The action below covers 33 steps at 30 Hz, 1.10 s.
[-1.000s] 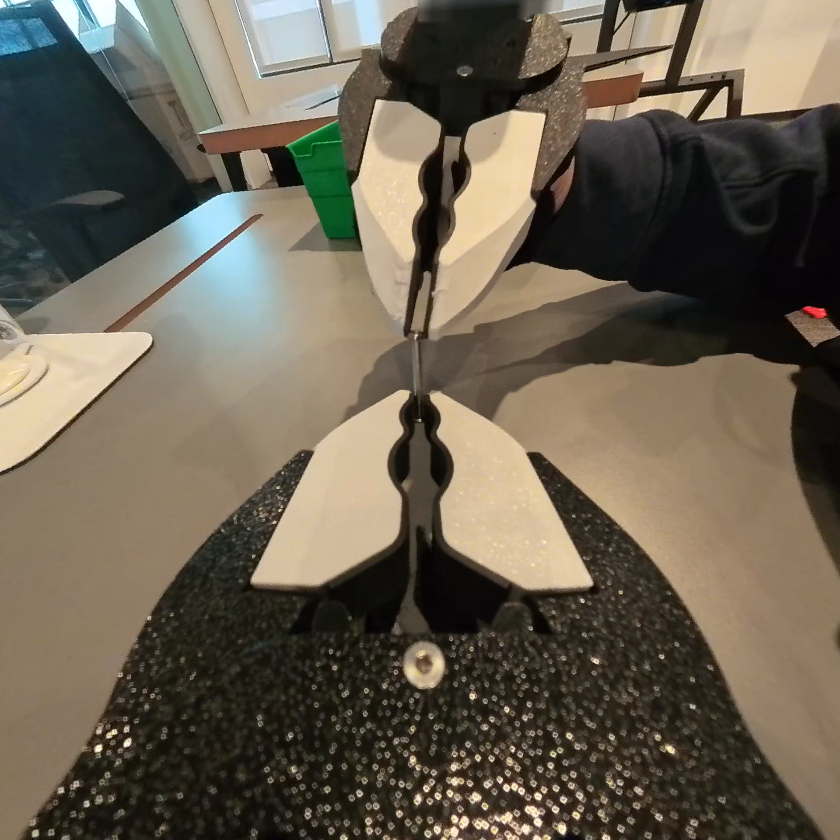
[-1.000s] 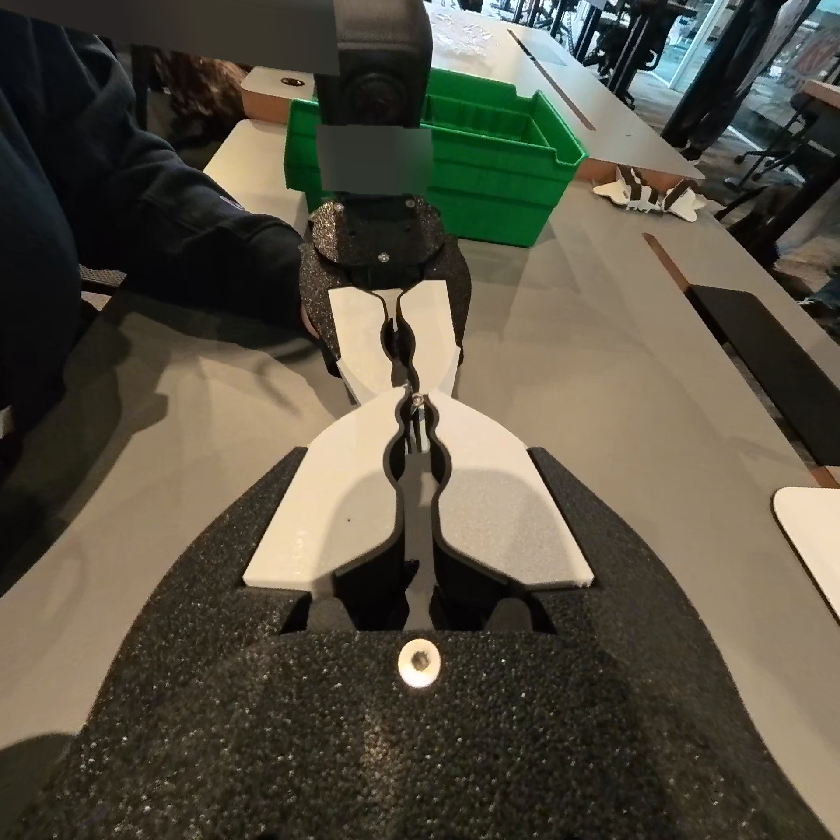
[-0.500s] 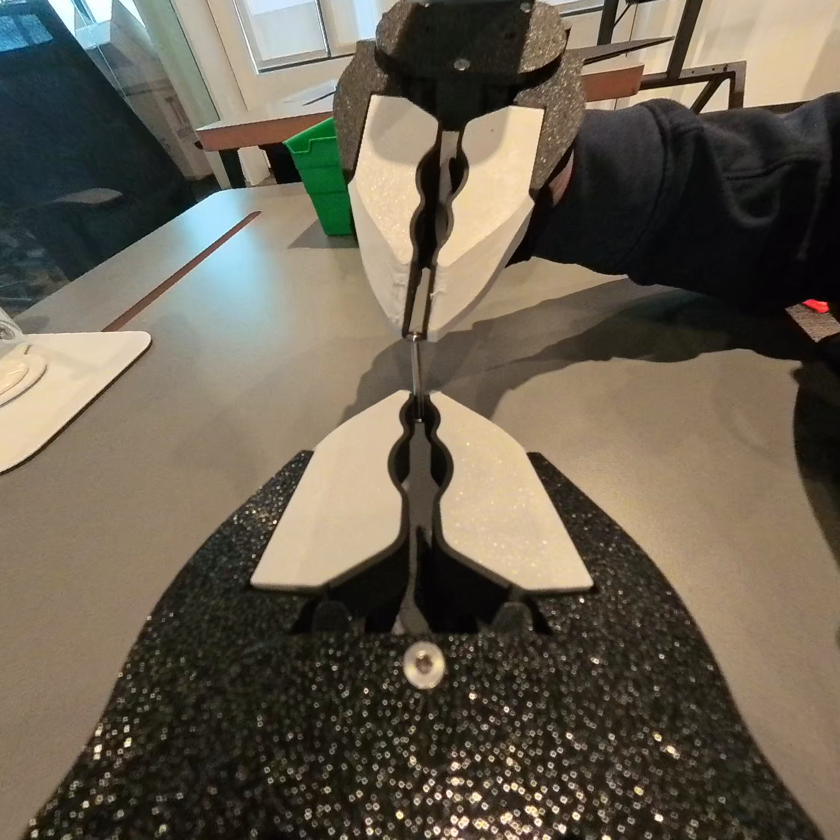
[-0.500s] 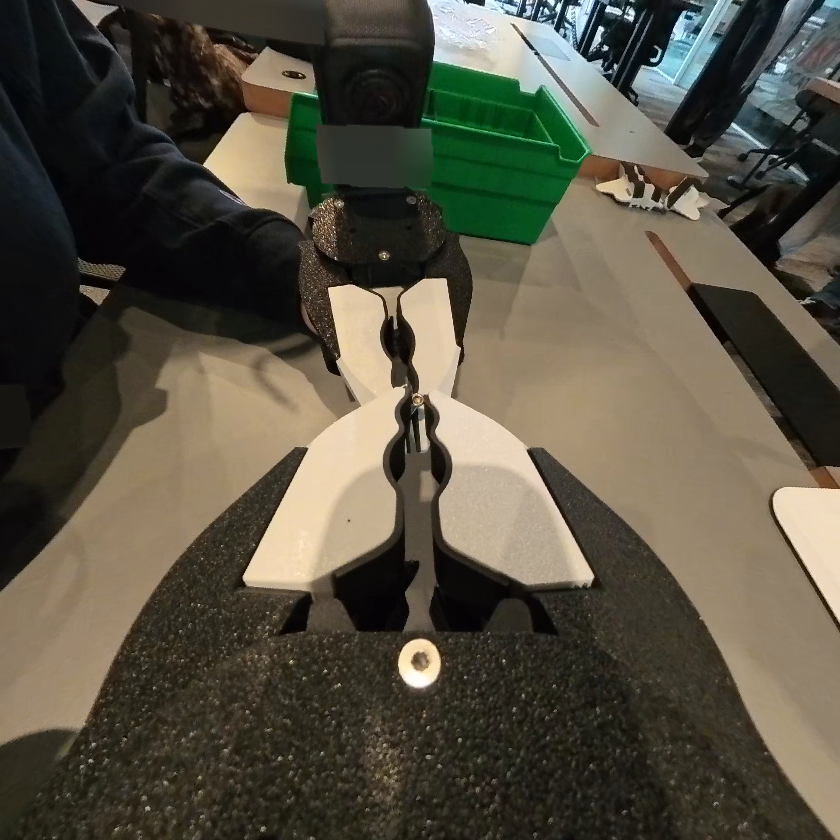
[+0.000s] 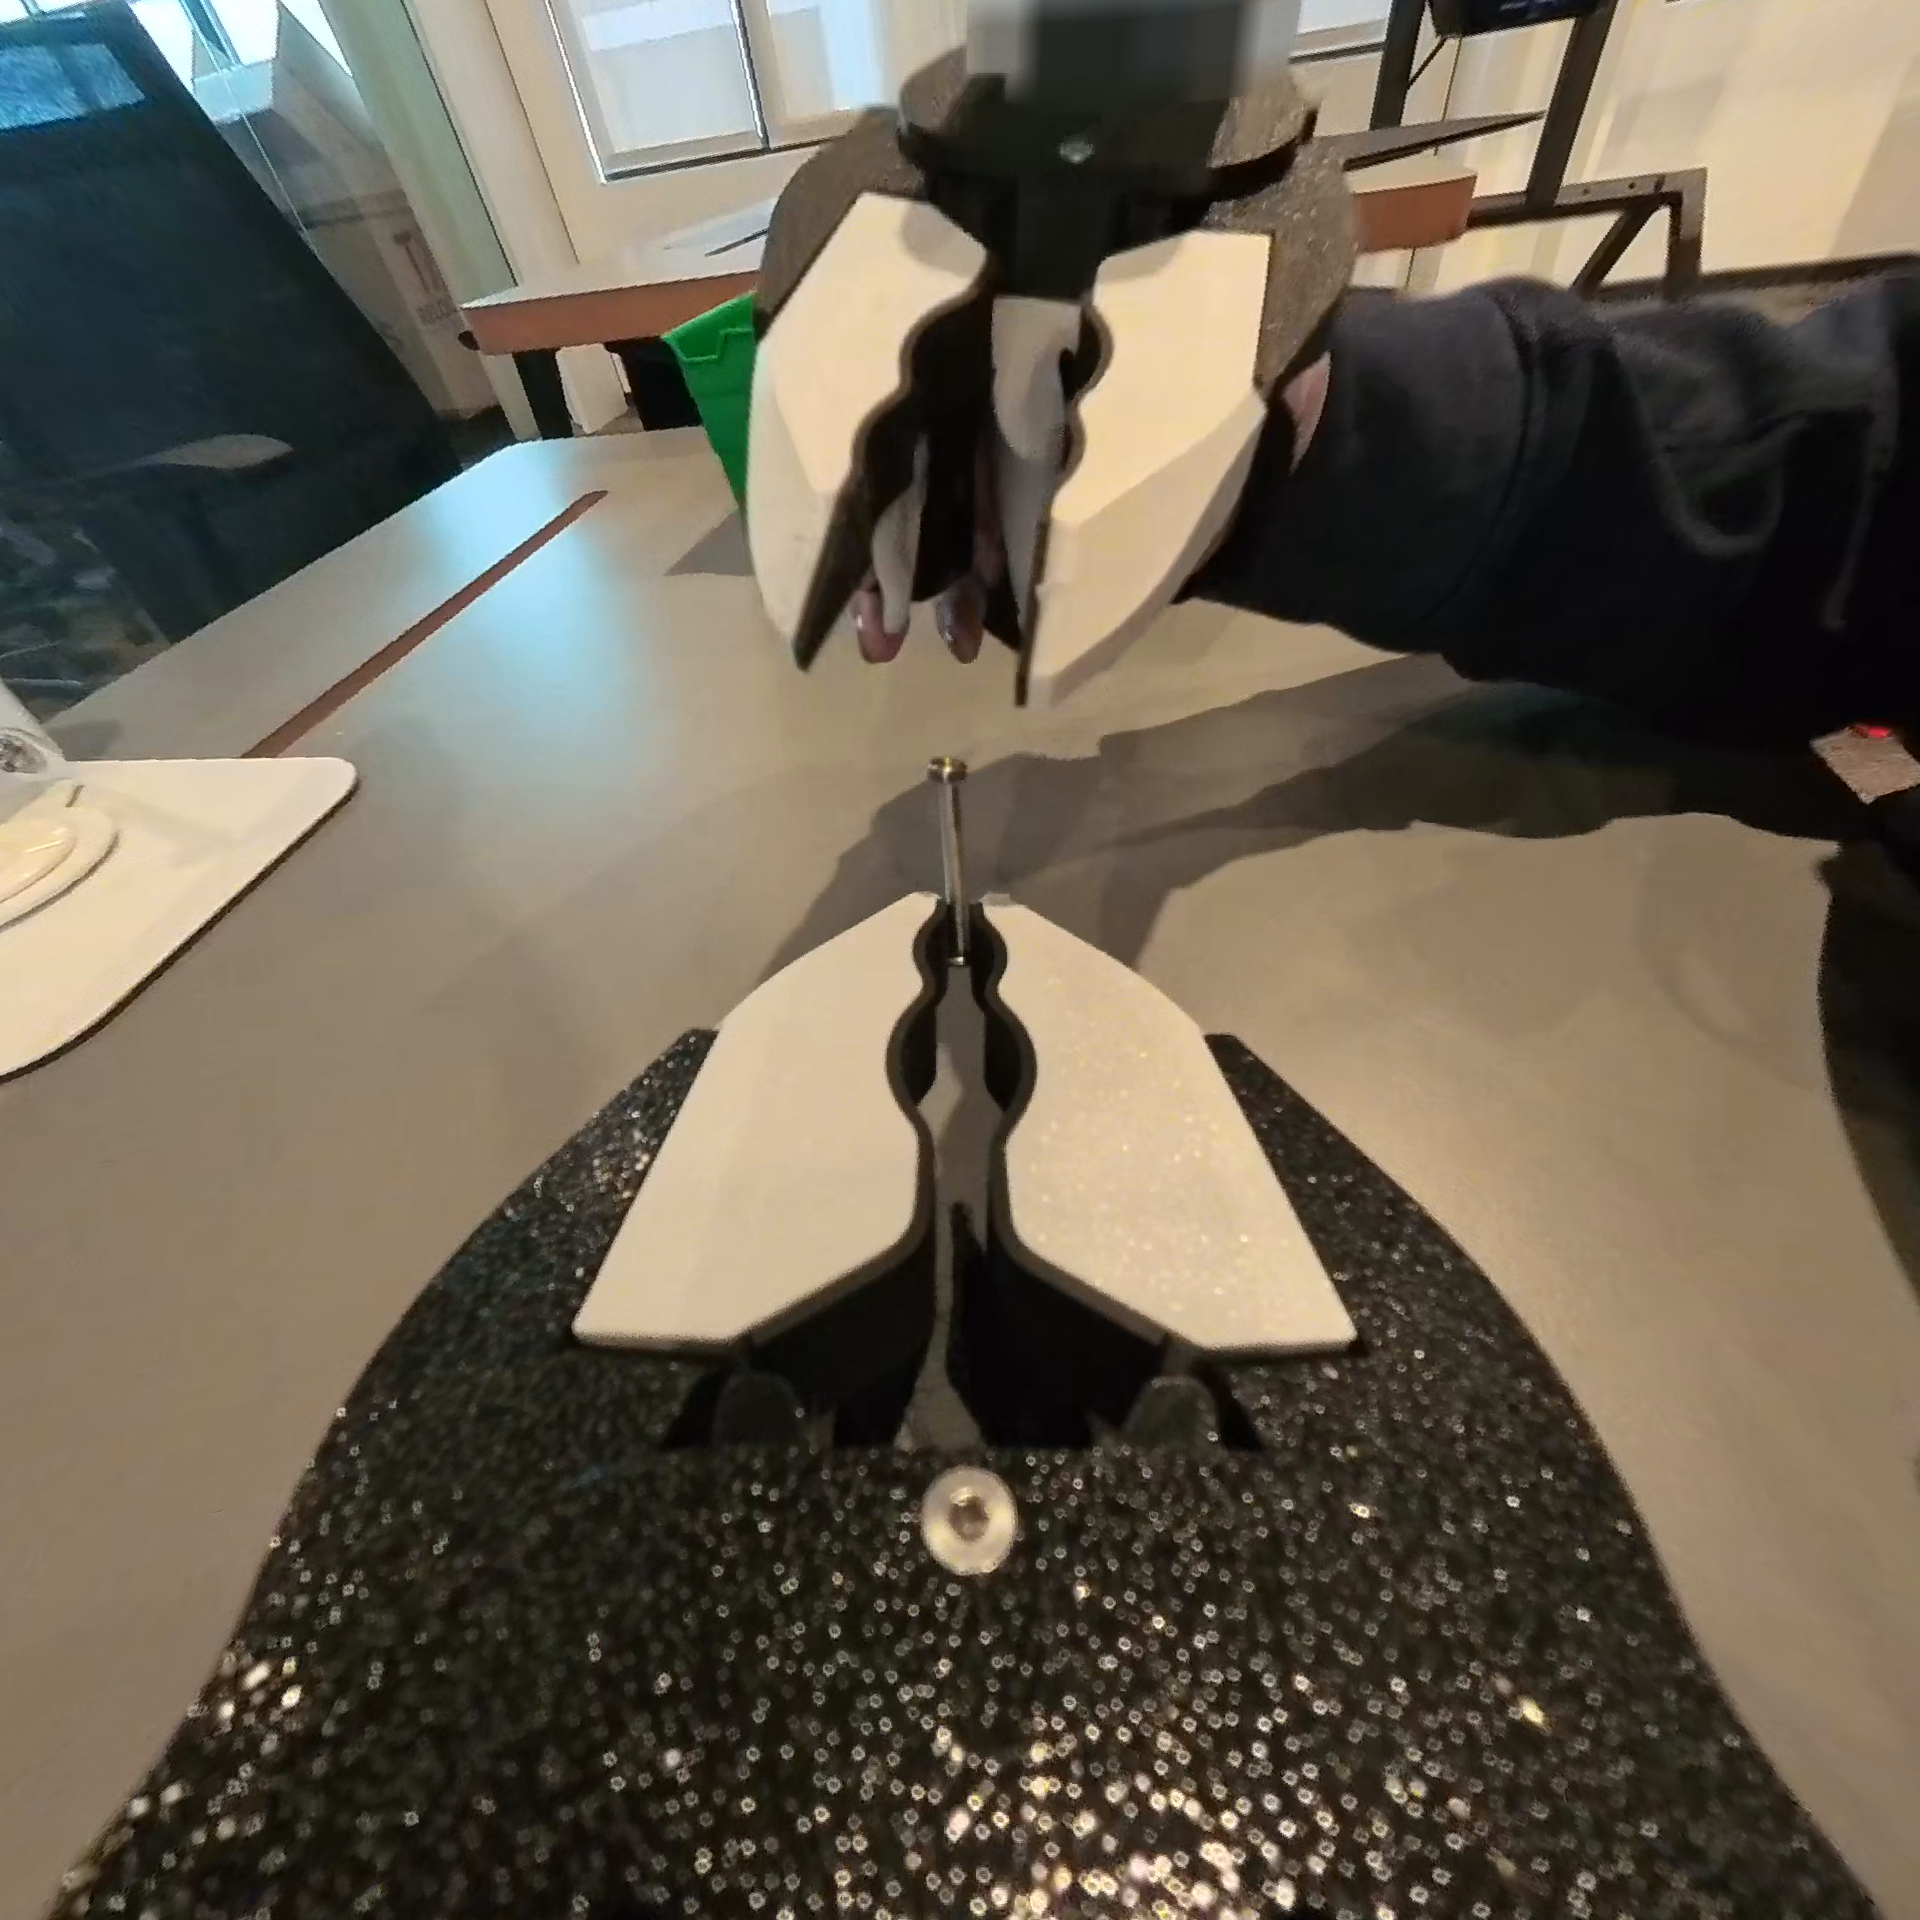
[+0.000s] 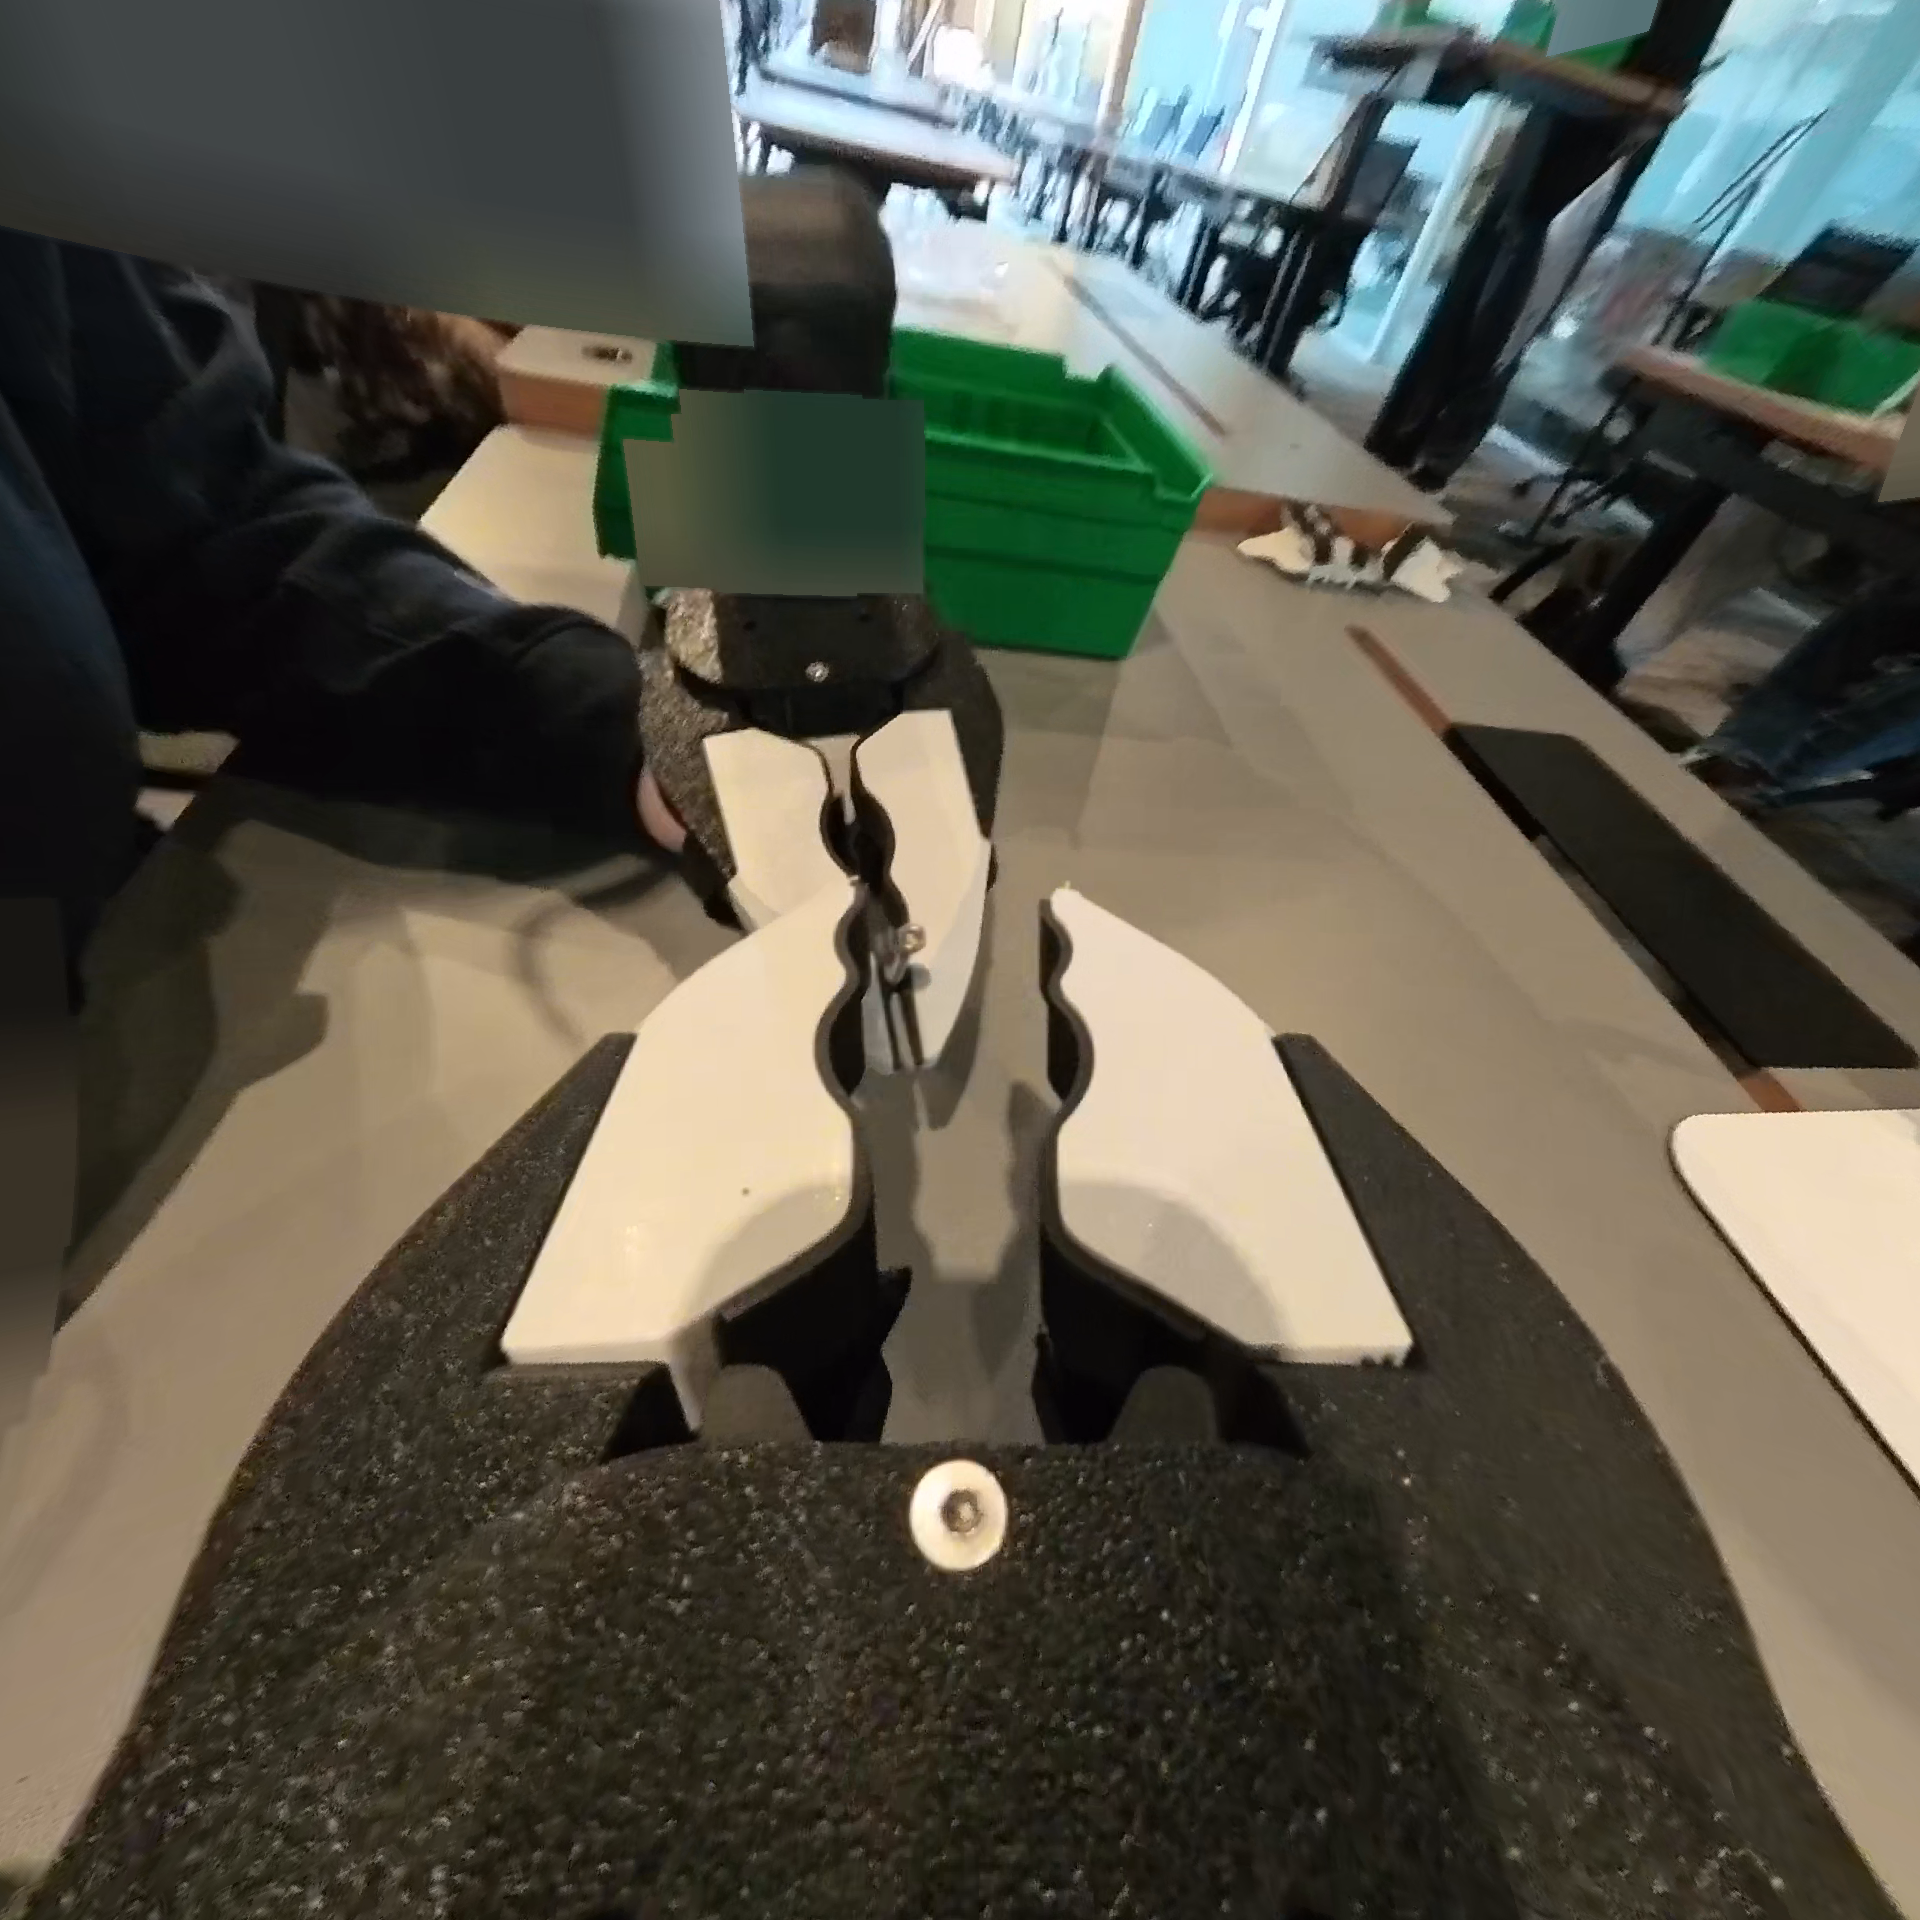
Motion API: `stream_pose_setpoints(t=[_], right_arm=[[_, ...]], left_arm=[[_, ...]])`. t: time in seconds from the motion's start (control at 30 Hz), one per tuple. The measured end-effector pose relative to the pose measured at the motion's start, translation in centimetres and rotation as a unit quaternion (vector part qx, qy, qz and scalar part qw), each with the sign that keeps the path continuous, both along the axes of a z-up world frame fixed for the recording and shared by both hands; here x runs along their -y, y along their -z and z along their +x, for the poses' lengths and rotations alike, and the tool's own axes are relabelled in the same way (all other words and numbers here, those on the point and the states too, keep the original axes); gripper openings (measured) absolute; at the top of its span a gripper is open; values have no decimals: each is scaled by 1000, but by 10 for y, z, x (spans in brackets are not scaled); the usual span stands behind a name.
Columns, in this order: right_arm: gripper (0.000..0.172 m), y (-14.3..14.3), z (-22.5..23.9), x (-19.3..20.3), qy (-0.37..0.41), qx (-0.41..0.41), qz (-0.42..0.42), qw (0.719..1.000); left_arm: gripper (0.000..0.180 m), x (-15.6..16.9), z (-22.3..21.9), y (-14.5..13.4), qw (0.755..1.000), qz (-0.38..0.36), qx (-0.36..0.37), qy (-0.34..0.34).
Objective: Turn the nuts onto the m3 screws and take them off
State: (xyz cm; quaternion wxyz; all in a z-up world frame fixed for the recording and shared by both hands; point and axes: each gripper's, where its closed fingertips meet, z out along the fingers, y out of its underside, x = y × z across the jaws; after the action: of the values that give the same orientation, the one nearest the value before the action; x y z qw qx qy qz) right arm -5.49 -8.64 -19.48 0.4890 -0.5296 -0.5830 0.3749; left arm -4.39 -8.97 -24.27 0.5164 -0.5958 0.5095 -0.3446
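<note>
Overall, the grey worktop (image 5: 416, 1039) spans both views and carries everything else. At its far side stands a green bin (image 6: 1039, 520); a white mat (image 5: 156, 883) lies toward one edge, and a black pad (image 6: 1662, 894) lies on the side opposite the sleeve in the right wrist view. A dark sleeve (image 5: 1558, 499) reaches in behind the right gripper (image 5: 914, 665), and its shadow falls across the worktop beside the screw.

The left gripper (image 5: 954, 914) has its fingers (image 5: 810, 1122) drawn narrow, closed on the lower end of the m3 screw (image 5: 948, 842). The screw's long axis runs straight out from the fingertips, in line with the fingers — it points away from the left gripper toward the right gripper. A small round metal piece (image 5: 948, 769) caps the free end; whether it is the screw head or a nut cannot be told.

The right gripper faces the left one head-on. Its fingers (image 6: 727, 1122) stand wide apart, gripping nothing and clear of the screw in the left wrist view. In the right wrist view the screw's free end (image 6: 909, 940) shows in the gap between the spread fingers, nearer one of them. Nothing else lies between the two grippers.
</note>
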Motion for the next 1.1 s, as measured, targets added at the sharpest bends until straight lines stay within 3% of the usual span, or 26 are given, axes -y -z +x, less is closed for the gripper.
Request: stream_pose_setpoints(t=[0.27,0.5,0.77,1.1], right_arm=[[43,-21,-7,-16,51,-141,-6,989],[46,-28,0,-10,63,-263,-82,959],[41,-7,-15,-3,54,-238,-110,963],[41,-11,-7,-7,54,-270,-121,954]], left_arm=[[3,-14,-14,-18,996,-27,76,-40],[3,-18,-21,-24,992,-36,104,-59],[3,-17,-20,-22,993,-31,98,-58],[3,-17,-20,-22,993,-30,98,-58]])
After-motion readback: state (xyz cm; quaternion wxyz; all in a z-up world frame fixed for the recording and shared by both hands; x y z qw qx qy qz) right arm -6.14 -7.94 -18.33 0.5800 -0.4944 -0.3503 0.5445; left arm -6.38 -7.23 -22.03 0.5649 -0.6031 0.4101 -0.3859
